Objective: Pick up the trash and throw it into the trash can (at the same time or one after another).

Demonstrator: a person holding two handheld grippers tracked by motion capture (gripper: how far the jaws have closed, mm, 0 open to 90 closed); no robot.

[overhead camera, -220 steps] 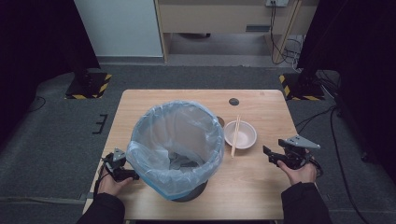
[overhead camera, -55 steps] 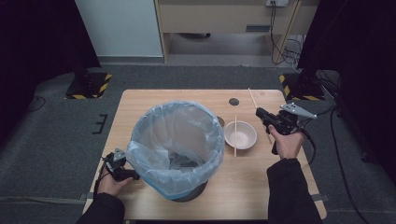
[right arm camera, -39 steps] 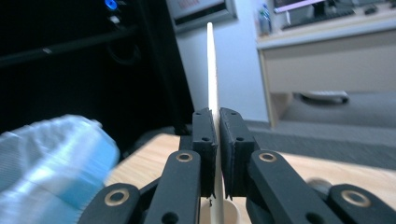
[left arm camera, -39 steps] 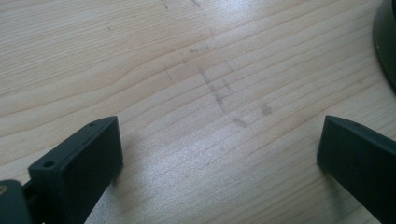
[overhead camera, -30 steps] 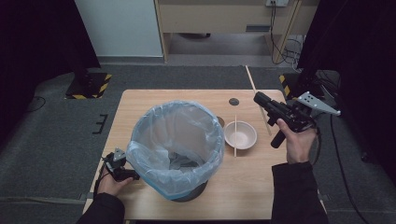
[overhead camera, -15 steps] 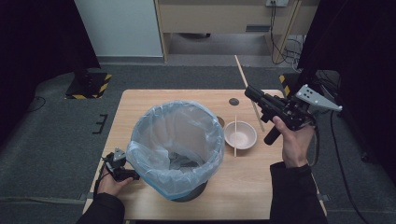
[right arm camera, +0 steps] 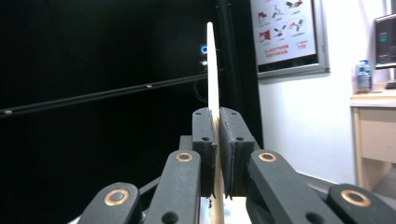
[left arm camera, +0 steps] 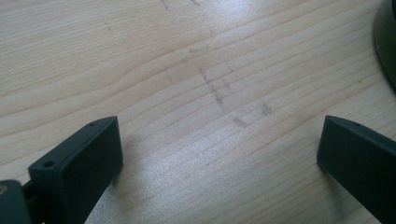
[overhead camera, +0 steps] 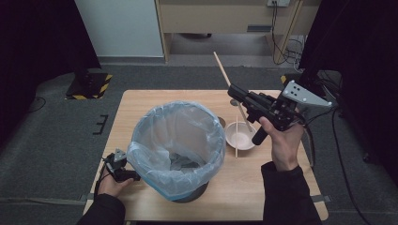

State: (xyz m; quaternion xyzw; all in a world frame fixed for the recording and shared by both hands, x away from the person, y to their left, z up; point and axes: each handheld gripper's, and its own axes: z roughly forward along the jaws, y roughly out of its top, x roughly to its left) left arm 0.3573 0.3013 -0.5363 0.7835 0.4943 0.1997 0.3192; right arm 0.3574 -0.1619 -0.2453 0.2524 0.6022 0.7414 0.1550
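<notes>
At lower left of the high view, the left gripper (overhead camera: 123, 169) rests on the table (overhead camera: 281, 197) beside the bin (overhead camera: 176, 145), jaws spread wide, nothing between. Centre right sits a bowl (overhead camera: 239, 137) with one chopstick (overhead camera: 236, 136). Upper right, the right gripper (overhead camera: 234, 91) hangs in the air, clamping a second chopstick (overhead camera: 221, 65).

left gripper (overhead camera: 123, 169) low at near table edge, fingers (left arm camera: 79, 168) spread wide, right gripper (overhead camera: 233, 92) raised in the right hand (overhead camera: 280, 140), fingers (right arm camera: 204, 140) pinched together
</notes>
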